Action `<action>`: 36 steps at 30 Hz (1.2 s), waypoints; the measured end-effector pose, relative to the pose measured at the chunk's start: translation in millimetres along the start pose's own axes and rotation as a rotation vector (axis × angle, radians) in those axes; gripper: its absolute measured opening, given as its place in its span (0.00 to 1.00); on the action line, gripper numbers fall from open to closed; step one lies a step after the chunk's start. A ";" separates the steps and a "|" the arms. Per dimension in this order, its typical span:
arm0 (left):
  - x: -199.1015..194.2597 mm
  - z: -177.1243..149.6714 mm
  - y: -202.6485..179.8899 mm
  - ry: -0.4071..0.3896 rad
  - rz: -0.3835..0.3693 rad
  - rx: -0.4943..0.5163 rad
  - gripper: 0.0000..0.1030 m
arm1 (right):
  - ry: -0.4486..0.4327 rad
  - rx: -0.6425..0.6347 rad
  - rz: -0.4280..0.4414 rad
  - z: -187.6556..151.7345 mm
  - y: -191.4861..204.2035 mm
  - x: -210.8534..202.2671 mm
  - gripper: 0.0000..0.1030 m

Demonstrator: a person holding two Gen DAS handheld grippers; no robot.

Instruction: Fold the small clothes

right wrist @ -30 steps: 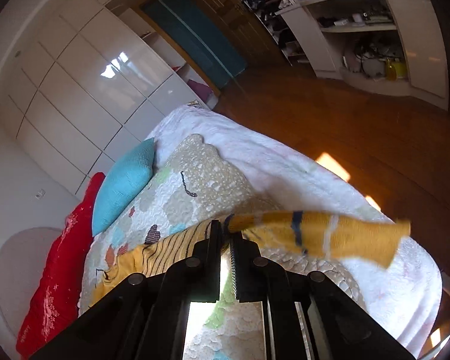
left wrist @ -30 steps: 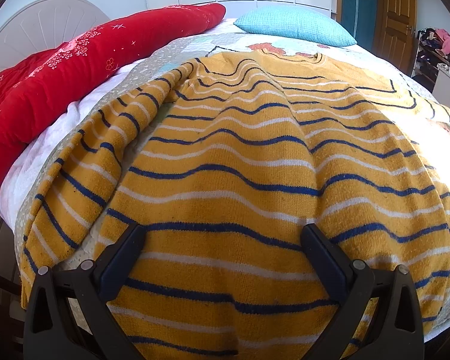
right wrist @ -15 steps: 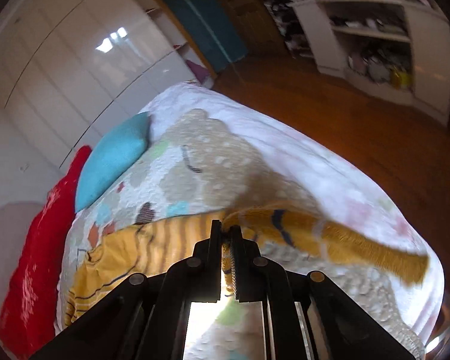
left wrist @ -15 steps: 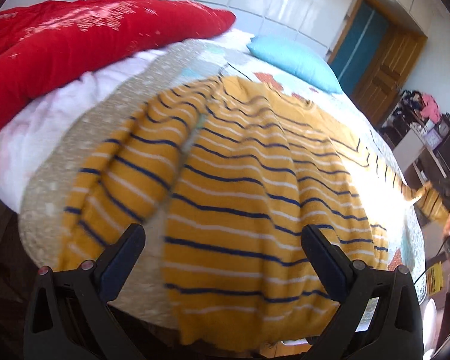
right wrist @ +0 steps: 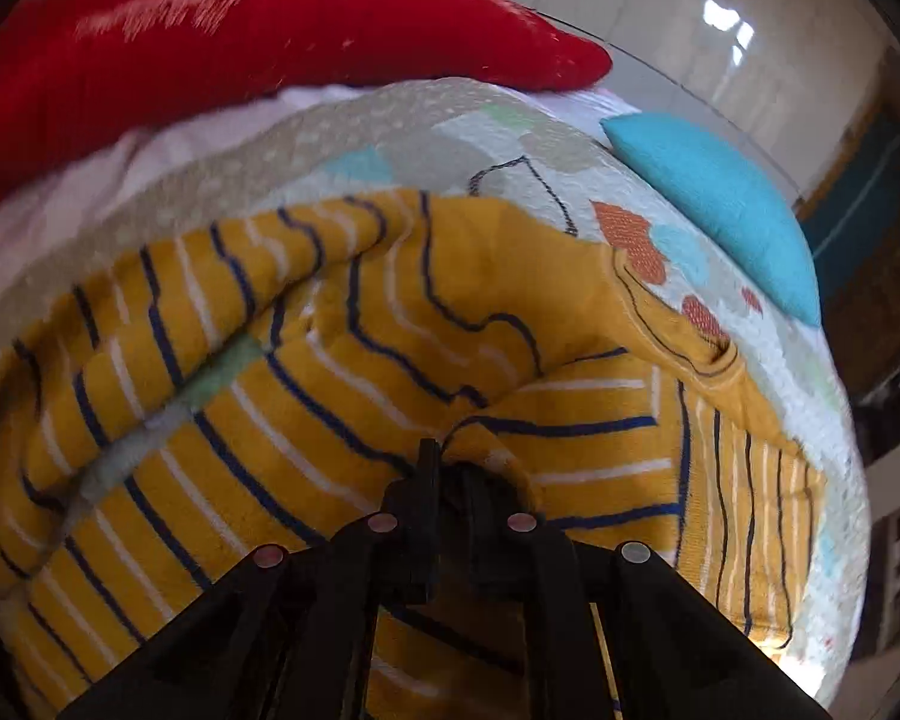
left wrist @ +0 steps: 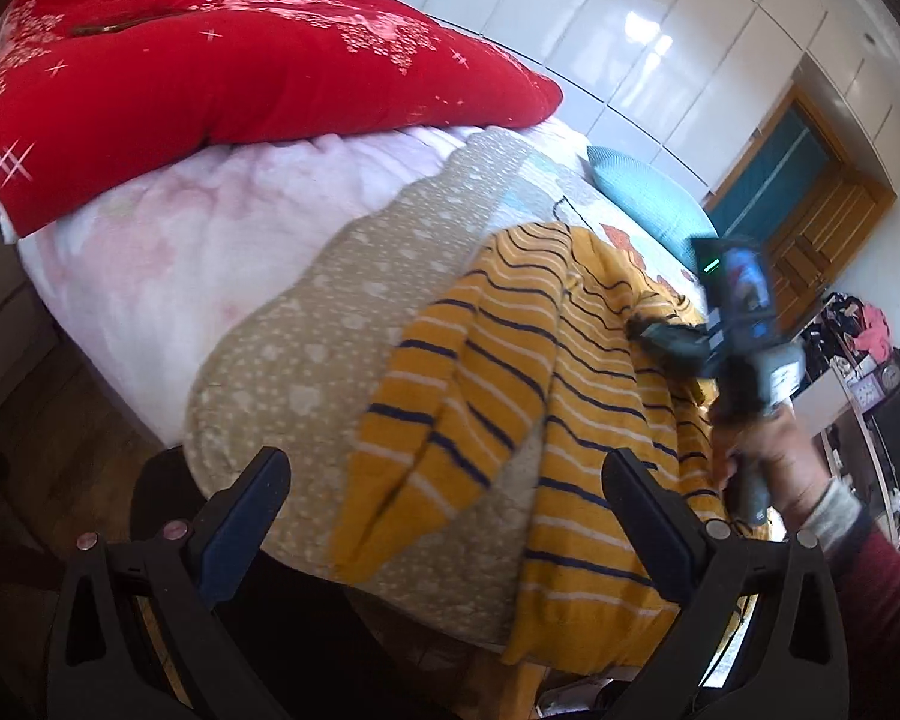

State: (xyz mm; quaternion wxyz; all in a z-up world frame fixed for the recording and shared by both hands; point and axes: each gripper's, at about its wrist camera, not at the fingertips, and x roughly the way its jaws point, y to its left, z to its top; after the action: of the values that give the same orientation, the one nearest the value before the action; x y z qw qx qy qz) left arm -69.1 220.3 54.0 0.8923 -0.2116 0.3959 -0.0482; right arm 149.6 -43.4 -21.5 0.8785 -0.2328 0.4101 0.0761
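Observation:
A yellow sweater (left wrist: 576, 396) with navy and white stripes lies spread on the bed. Its left sleeve (left wrist: 426, 438) lies beside the body, cuff at the bed's near edge. My left gripper (left wrist: 450, 516) is open and empty, held off the near-left corner of the bed. My right gripper (right wrist: 450, 468) is shut on the sweater's right sleeve (right wrist: 576, 438) and holds it folded over the sweater's body (right wrist: 306, 372). It also shows in the left wrist view (left wrist: 660, 333) above the sweater, held by a hand.
The bed has a patterned quilt (left wrist: 354, 312). A red duvet (left wrist: 210, 72) lies along its left side and a blue pillow (left wrist: 648, 192) at its head. White wardrobes, a wooden door (left wrist: 822, 240) and shelves (left wrist: 864, 372) stand beyond. Wooden floor lies below the bed's near edge.
My right gripper has carried the right sleeve from the bed's right side across onto the sweater's body. My left gripper has pulled back and left, off the sweater's hem.

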 end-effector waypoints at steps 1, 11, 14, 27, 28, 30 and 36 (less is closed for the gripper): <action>-2.7 -0.7 4.3 -0.012 -0.007 -0.005 1.00 | -0.009 -0.058 -0.058 -5.6 13.7 1.1 0.24; -7.7 4.5 17.5 -0.050 -0.015 -0.042 1.00 | -0.073 0.124 0.068 -25.4 -40.5 -39.2 0.47; -9.5 5.2 21.0 -0.058 -0.008 -0.039 1.00 | -0.098 0.316 0.145 -40.9 -91.2 -55.1 0.51; -3.8 2.3 25.9 -0.044 -0.036 -0.050 1.00 | 0.118 0.369 0.288 -67.2 -96.2 -0.7 0.11; -3.8 2.2 27.4 -0.044 -0.035 -0.052 1.00 | 0.111 0.368 0.277 -63.1 -93.8 -4.5 0.11; -4.3 2.0 31.5 -0.050 -0.032 -0.057 1.00 | 0.061 0.345 0.265 -49.0 -88.9 -17.0 0.10; -6.4 0.8 49.7 -0.060 -0.013 -0.091 1.00 | -0.070 0.296 0.236 42.1 -67.7 -37.8 0.13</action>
State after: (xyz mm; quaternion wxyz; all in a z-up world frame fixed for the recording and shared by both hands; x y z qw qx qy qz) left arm -77.0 267.2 38.1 0.8928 -0.2559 0.3695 -0.0296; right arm 175.7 -80.9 53.9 0.9018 -0.0486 0.4106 0.1255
